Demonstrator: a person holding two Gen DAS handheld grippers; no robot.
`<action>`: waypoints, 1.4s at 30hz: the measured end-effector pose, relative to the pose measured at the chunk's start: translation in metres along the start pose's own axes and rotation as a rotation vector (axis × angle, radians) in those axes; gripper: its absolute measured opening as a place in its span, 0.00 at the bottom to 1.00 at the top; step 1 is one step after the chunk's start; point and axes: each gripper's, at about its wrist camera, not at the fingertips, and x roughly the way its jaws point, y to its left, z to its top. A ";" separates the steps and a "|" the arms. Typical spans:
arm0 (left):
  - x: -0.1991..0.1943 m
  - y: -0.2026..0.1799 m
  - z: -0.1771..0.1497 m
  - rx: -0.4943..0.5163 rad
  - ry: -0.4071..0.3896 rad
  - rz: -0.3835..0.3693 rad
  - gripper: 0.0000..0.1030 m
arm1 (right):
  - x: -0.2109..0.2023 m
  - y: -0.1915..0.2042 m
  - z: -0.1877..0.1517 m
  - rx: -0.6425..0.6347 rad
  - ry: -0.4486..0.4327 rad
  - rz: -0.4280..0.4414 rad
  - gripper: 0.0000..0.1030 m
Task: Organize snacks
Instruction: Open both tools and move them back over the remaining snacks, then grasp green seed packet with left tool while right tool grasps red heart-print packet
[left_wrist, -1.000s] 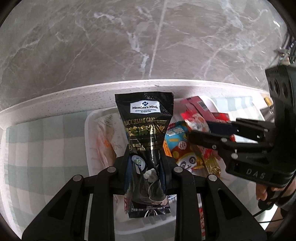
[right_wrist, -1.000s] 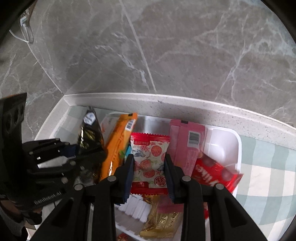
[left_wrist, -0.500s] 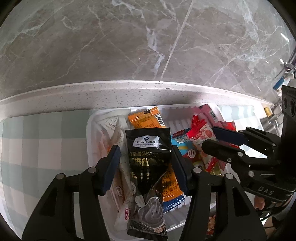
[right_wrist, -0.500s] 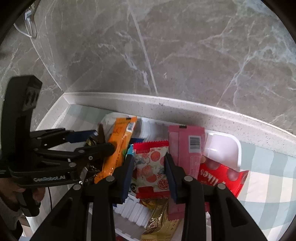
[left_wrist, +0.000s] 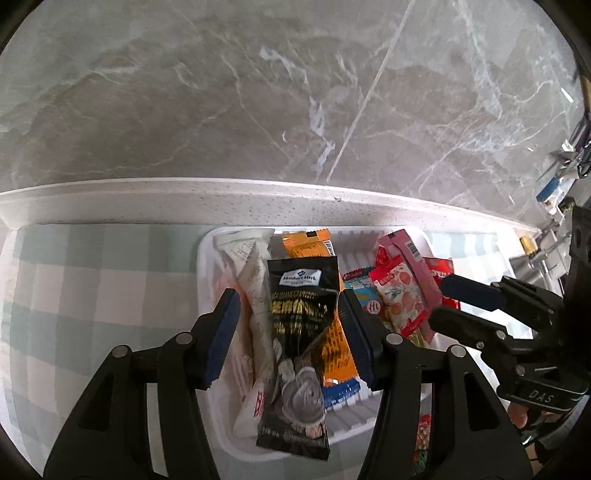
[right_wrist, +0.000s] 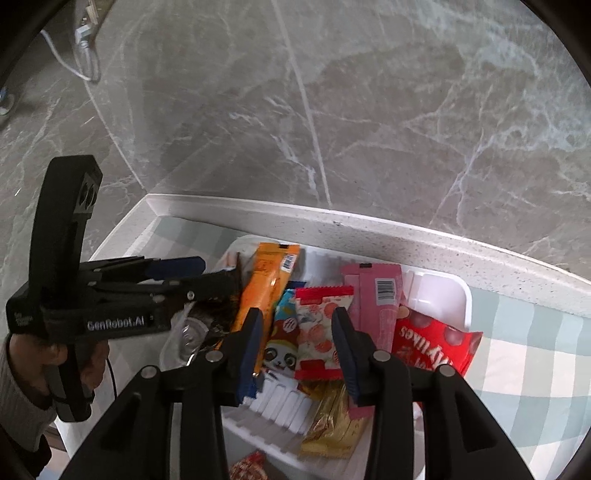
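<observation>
From my left wrist, my left gripper (left_wrist: 288, 325) stands spread around the black sesame packet (left_wrist: 299, 332), lying lengthwise away from me in the white bin (left_wrist: 207, 266), untouched. From my right wrist, my right gripper (right_wrist: 297, 339) is opening; the red-and-white candy packet (right_wrist: 319, 332) lies lengthwise between its fingers, released.

We look steeply down along each gripper's fingers, close above the white bin (left_wrist: 207, 280) of snacks, facing the marble wall (left_wrist: 295, 92). Our left view sits left of the bin, our right view right; both share the bin (right_wrist: 463, 295).
</observation>
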 end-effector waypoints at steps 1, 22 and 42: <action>-0.005 0.000 -0.003 -0.002 -0.008 0.001 0.52 | -0.004 0.002 -0.002 -0.008 -0.001 0.000 0.42; -0.067 -0.023 -0.123 -0.008 0.037 -0.043 0.52 | -0.016 0.032 -0.110 -0.130 0.215 0.058 0.47; -0.041 -0.068 -0.167 0.056 0.167 -0.076 0.52 | -0.004 0.011 -0.132 -0.148 0.277 0.008 0.34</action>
